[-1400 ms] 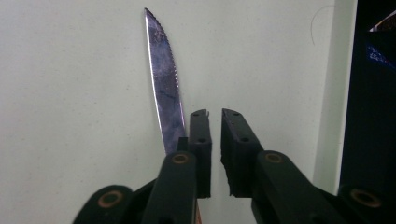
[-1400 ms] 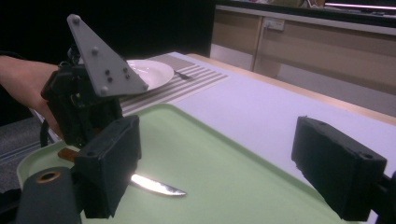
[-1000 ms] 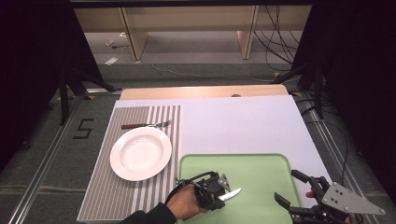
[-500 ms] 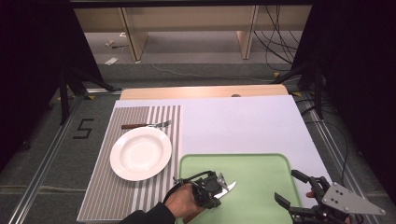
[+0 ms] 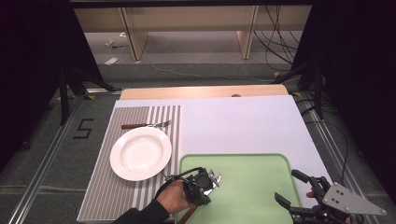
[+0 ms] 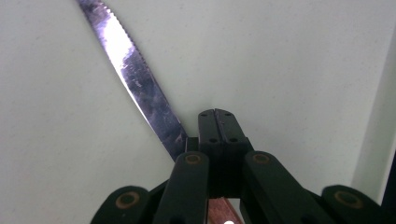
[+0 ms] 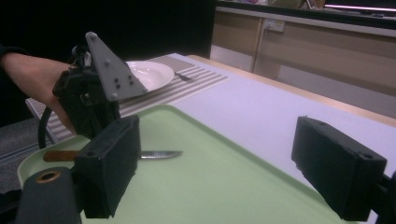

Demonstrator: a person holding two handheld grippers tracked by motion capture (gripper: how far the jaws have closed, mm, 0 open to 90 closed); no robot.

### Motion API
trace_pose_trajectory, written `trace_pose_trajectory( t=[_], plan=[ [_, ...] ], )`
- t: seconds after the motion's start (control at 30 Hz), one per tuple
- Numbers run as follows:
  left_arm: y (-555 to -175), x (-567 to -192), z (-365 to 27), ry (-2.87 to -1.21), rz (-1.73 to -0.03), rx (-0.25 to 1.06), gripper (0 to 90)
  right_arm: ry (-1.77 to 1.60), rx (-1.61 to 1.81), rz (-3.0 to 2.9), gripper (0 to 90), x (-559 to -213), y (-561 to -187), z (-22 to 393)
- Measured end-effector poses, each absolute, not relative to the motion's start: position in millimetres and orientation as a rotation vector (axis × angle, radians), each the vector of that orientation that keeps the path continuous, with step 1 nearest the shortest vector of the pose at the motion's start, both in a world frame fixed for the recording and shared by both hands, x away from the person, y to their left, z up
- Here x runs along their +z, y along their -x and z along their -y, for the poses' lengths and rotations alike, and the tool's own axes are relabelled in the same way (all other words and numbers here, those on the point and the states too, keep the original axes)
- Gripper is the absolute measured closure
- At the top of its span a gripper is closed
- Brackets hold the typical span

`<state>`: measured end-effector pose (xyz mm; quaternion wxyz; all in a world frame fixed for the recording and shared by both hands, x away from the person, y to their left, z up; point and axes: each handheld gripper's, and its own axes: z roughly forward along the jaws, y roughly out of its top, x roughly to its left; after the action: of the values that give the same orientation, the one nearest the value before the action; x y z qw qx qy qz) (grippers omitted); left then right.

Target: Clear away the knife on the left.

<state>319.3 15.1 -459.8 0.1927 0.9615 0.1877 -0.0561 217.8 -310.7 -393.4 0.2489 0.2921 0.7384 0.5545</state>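
Nearest me, the left gripper (image 5: 201, 184) sits at the tray's near-left corner with its jaws together, clamped on the knife (image 6: 133, 77). In the left gripper view the serrated blade runs up and away to the left over pale green, and a bit of the brown handle shows below the jaws. From the right gripper view the knife (image 7: 159, 154) lies about level just above the tray floor – whether it touches I can't tell.

The right gripper (image 5: 299, 190) is at the tray's near-right corner, jaws wide apart, nothing between them.

The tray (image 5: 252, 177) is light green with a raised rim and lies on a pale lilac table cover (image 5: 243, 126). Just left of it is a grey-and-white striped mat (image 5: 102, 196). A white plate (image 5: 140, 153) rests on the mat, and beyond the plate a fork (image 5: 145, 125) with a brown handle lies crosswise.

Farther off, a strip of bare wooden tabletop (image 5: 201, 91) shows past the cover. A figure 5 (image 5: 83, 128) is marked on the grey floor at the left – metal rails run along both sides. At the back stand pale wooden furniture legs (image 5: 130, 37), loose cables (image 5: 280, 42) on the floor and black curtains (image 5: 32, 70) on either side.
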Motion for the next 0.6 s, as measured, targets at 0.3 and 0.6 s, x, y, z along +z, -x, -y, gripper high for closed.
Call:
trace_pose_trajectory(
  t=[0.3, 0.6],
  plan=[
    [-321, -459, -24, -2.73, -0.534, -0.171, 89.8, -0.794, 1.512, -2.009, 16.9, -393, -218, 311],
    [-324, -459, -37, -2.723, -0.581, -0.178, 89.8, -0.794, 1.512, -2.008, 16.9, -393, -217, 311]
  ],
)
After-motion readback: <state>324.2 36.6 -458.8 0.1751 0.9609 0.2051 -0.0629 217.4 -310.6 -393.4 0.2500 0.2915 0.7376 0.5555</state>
